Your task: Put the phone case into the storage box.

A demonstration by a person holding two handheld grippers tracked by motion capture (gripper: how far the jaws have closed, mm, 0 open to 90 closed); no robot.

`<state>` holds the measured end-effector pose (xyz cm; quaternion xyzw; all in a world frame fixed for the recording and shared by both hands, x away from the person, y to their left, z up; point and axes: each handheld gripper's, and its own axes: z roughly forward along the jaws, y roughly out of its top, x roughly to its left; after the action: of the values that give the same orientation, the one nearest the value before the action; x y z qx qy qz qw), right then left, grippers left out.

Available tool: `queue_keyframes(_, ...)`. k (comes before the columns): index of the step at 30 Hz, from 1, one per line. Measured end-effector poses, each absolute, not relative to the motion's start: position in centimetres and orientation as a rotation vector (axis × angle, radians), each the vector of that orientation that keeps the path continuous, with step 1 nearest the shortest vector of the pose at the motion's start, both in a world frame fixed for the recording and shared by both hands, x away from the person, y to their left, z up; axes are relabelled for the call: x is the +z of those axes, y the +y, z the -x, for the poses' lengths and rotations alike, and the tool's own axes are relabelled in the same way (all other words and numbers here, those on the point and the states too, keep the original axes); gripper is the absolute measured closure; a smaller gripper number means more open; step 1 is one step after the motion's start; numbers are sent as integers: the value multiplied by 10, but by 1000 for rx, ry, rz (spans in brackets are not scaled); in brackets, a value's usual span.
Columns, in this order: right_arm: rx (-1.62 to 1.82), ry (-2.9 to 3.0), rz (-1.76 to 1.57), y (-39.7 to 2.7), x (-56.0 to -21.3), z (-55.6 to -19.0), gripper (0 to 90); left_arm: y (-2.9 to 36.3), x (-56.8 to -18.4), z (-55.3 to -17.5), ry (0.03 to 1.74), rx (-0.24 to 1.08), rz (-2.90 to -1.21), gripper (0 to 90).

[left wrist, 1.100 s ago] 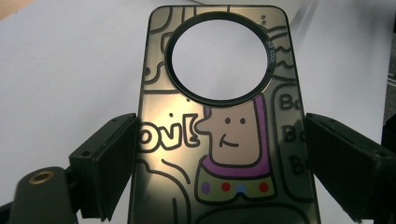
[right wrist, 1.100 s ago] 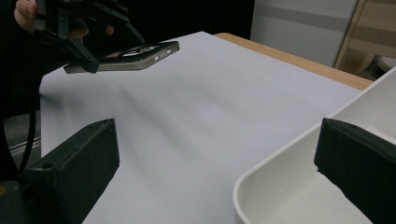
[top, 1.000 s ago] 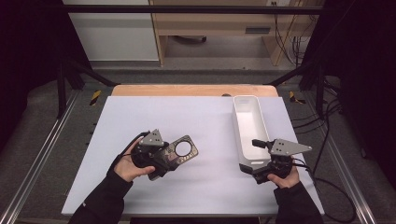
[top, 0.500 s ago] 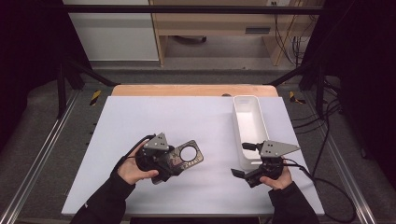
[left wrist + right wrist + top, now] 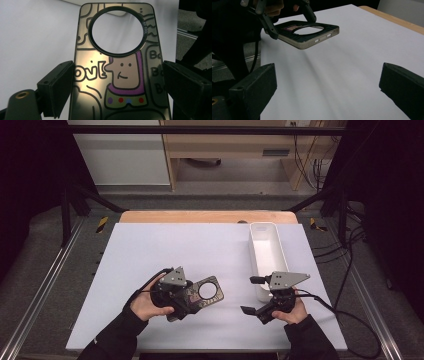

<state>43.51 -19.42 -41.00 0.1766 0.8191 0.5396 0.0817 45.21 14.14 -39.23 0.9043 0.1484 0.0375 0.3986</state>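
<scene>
A dark phone case (image 5: 195,299) with a round camera hole and a cartoon print is held just above the white table at front left. My left gripper (image 5: 182,302) is shut on it, one jaw on each long side. In the left gripper view the case (image 5: 120,75) stands between the black fingers (image 5: 58,87), its printed side facing the camera. My right gripper (image 5: 251,295) stands open at front right, pointing left toward the case with nothing between its jaws. From the right gripper view (image 5: 327,87) the case (image 5: 312,37) hangs flat, a short way ahead.
A long white tray (image 5: 267,255) lies at the right of the white table (image 5: 175,250), just behind my right gripper. A wooden strip (image 5: 200,216) runs along the far edge. Cables trail off the table's right side.
My right gripper has drifted a little left and toward the front edge, still open. My left gripper has carried the case slightly right and nearer the front.
</scene>
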Motion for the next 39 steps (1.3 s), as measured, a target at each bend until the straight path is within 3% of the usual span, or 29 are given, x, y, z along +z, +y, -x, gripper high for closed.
queue_keyframes(39,1655,2583,-348,-164,-408,-436,37,129,-392,-443,235,0,-2270,117)
